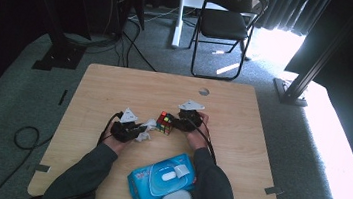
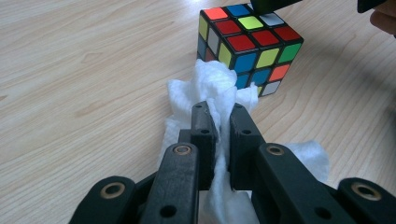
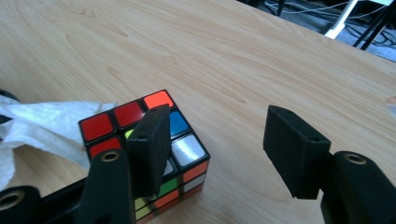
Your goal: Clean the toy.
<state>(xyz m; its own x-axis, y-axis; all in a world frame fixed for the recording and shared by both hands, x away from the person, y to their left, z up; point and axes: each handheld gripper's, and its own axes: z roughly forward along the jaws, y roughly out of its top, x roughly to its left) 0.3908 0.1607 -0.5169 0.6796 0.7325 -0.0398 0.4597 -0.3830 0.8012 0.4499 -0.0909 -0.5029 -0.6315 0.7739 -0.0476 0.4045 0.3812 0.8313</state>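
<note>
Mid-table, the left gripper pinches a crumpled white wipe against the scrambled Rubik's cube; the right gripper has its jaws spread.

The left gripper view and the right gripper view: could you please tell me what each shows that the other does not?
Left gripper view: the left tongs shut on the white wipe, which touches the cube's side. Right gripper view: the right tongs open, one pad over the cube, plus cables on the floor beyond the table. Both: the Rubik's cube, the wipe and the wooden table.

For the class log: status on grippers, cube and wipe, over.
Left gripper shut on white wipe. Right gripper open above puzzle cube. Wipe touches cube. Nothing in the way.
</note>
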